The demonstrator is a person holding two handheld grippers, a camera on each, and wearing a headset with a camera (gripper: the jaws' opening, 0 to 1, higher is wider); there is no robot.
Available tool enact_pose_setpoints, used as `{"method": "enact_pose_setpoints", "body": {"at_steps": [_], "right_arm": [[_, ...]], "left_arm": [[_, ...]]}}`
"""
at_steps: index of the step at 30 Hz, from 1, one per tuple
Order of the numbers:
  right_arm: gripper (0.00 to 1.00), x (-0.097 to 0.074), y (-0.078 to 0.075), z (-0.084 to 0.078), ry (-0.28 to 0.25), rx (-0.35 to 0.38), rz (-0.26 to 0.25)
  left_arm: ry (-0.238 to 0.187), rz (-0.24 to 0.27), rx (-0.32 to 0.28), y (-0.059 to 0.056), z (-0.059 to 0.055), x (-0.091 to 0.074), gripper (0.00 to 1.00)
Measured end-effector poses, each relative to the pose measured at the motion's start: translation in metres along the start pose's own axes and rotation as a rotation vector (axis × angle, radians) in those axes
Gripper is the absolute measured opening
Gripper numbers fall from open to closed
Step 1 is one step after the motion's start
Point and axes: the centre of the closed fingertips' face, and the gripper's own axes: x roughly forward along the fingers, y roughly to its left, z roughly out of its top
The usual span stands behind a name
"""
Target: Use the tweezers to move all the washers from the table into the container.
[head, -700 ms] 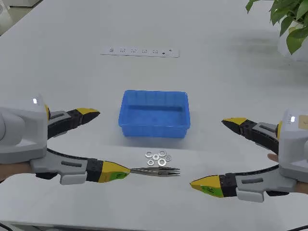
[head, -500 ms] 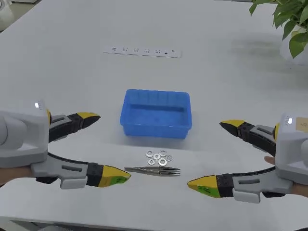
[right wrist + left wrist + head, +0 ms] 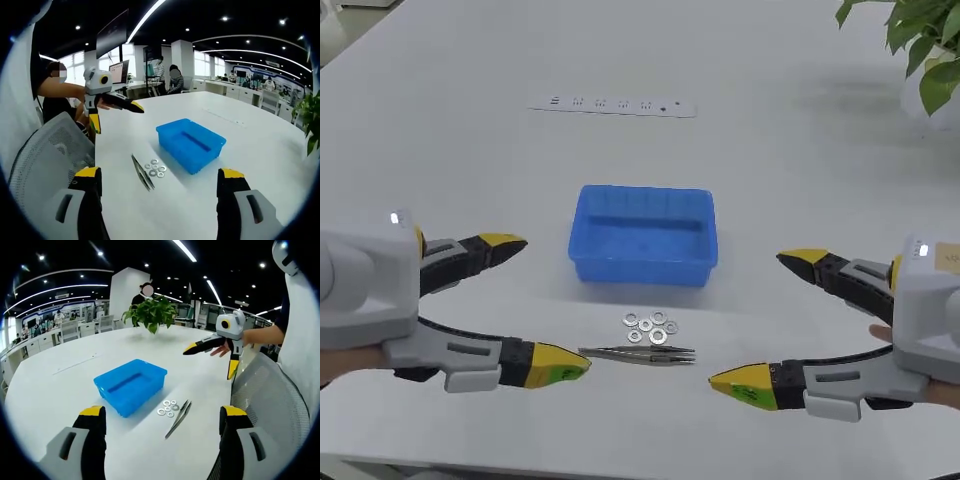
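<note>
**While the tweezers lie free, both grippers wait wide open**

Though the head view itself has shifted a little, the left gripper (image 3: 557, 305) seems to have eased back. A moment ago its lower finger (image 3: 555, 365) met the handle end of the tweezers (image 3: 637, 353). Now that yellow tip sits just beside the end, on the person's side. The right gripper (image 3: 746, 319) keeps much the same place, near the tweezers' points but apart from them. Both sets of fingers are spread wide and hold nothing.

The tweezers lie flat on the worktop (image 3: 770, 150). The washers (image 3: 650, 327) sit in a small cluster just beyond them, short of the front wall of the bin (image 3: 640, 270), which looks empty.

So the task is probably still at its start: no grasp has been made, and the tweezers must be picked up before any washer can go in.
</note>
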Motion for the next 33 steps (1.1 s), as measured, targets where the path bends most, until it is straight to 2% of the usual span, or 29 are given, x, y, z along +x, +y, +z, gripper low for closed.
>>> {"method": "enact_pose_setpoints", "body": {"at_steps": [14, 26, 33], "right_arm": [[0.96, 0.0017, 0.0018, 0.0009, 0.003, -0.003, 0.005], [0.96, 0.0018, 0.0013, 0.0, 0.005, -0.003, 0.003], [0.96, 0.0027, 0.0011, -0.0019, 0.009, 0.0, 0.005]], "left_arm": [[0.011, 0.001, 0.004, -0.0003, -0.0023, -0.0004, 1.0], [0.013, 0.023, -0.009, 0.0063, -0.0051, -0.0066, 1.0], [0.018, 0.02, -0.004, 0.0069, -0.0052, -0.0045, 1.0]]}}
